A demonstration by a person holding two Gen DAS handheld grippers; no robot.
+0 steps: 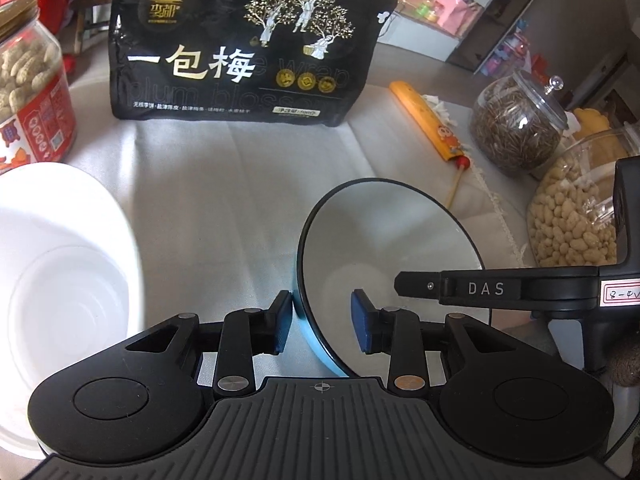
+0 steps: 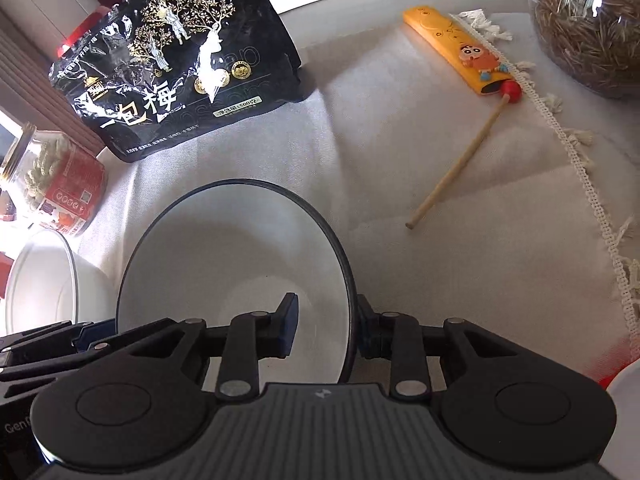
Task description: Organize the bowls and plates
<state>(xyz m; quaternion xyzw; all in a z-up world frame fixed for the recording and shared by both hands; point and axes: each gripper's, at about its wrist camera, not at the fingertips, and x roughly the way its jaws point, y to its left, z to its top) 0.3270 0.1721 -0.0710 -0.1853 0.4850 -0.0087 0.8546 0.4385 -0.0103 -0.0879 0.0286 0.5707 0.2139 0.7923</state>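
A light-blue bowl (image 1: 384, 236) with a dark rim and a white inside is tilted over the white cloth. My right gripper (image 2: 326, 328) is shut on the bowl's (image 2: 232, 256) right rim, one finger inside and the other outside behind the rim. That inner finger (image 1: 420, 286) reaches in from the right in the left wrist view. My left gripper (image 1: 322, 320) straddles the opposite rim and is open: its left pad (image 1: 282, 320) is against the blue outer wall, while its right pad stands clear inside. A white bowl (image 1: 60, 272) sits at the left.
A black snack bag (image 1: 240, 48) stands at the back. A peanut jar (image 1: 32, 92) is at the far left. On the right are a glass jar of seeds (image 1: 516, 128), a jar of nuts (image 1: 572, 216), and a yellow case with a wooden stick (image 2: 460, 48) near the cloth's fringe.
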